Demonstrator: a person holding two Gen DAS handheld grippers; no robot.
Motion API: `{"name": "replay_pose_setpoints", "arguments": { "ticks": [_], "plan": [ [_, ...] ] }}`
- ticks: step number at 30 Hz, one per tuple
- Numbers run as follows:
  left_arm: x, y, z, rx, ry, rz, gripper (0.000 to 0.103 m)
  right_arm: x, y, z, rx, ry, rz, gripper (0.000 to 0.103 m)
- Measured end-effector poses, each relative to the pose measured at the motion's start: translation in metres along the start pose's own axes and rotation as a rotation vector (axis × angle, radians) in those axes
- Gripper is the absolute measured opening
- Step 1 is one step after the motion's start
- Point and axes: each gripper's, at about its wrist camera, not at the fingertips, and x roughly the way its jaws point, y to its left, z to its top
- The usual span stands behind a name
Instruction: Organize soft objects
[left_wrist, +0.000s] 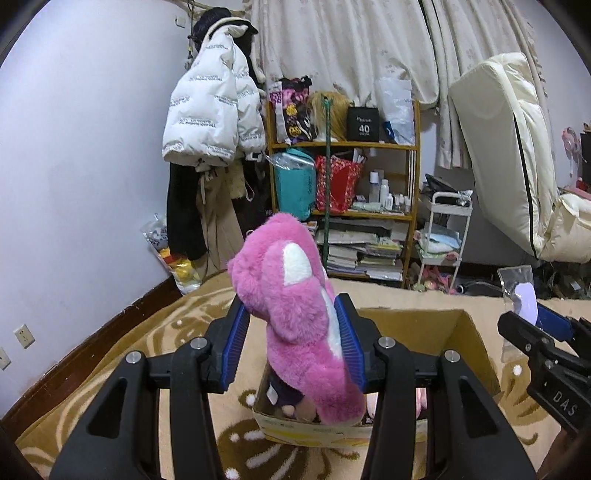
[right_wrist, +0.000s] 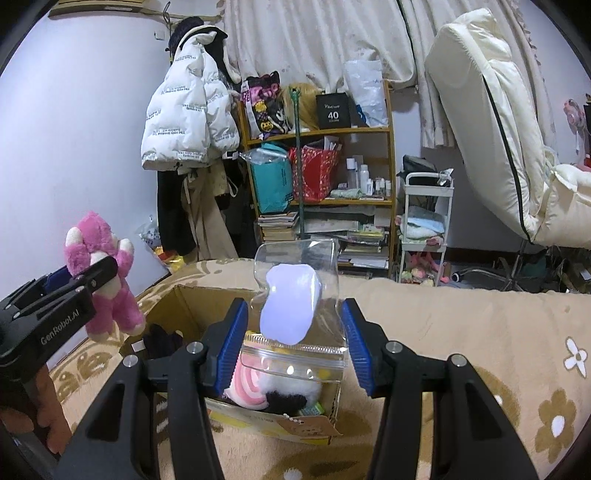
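Observation:
My left gripper (left_wrist: 293, 336) is shut on a pink plush bear (left_wrist: 295, 302) and holds it above the open cardboard box (left_wrist: 476, 354) on the bed. The bear also shows in the right wrist view (right_wrist: 103, 280), with the left gripper (right_wrist: 77, 277) at the left. My right gripper (right_wrist: 293, 332) is shut on a clear zip bag (right_wrist: 299, 295) with a pale lilac soft item inside, held over the box (right_wrist: 177, 306). The bag also shows in the left wrist view (left_wrist: 521, 295). Several soft toys lie in the box, among them a pink and white one (right_wrist: 251, 384).
The box sits on a beige patterned blanket (right_wrist: 461, 332). Behind stand a wooden shelf (right_wrist: 321, 166) full of bags and books, a white cart (right_wrist: 424, 229), a coat rack with a white puffer jacket (left_wrist: 210, 107), and a cream mattress (right_wrist: 491, 118) leaning at the right.

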Motion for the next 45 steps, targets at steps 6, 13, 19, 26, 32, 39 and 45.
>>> {"name": "replay_pose_setpoints", "arguments": {
  "ticks": [6,13,19,26,32,39,45],
  "plan": [
    [0.009,-0.009,-0.012,0.045,0.055,-0.005,0.046,0.009,-0.008,-0.005,0.035,0.031,0.016,0.055],
    [0.017,-0.016,-0.02,0.074,0.1,-0.032,0.047,0.018,-0.018,-0.01,0.076,0.061,0.024,0.055],
    [0.023,-0.017,-0.022,0.074,0.117,-0.047,0.048,0.022,-0.015,-0.013,0.064,0.077,0.034,0.055],
    [0.026,-0.013,-0.022,0.054,0.136,-0.064,0.06,0.023,-0.018,-0.014,0.083,0.088,0.032,0.055],
    [0.023,-0.011,-0.021,0.038,0.123,-0.067,0.068,0.023,-0.019,-0.014,0.087,0.09,0.03,0.055],
    [0.011,-0.004,-0.018,0.039,0.114,-0.026,0.078,0.021,-0.023,-0.015,0.097,0.094,0.028,0.056],
    [-0.019,0.001,-0.013,0.075,0.069,0.005,0.085,0.01,-0.021,-0.013,0.084,0.069,0.024,0.072]
  ]
}}
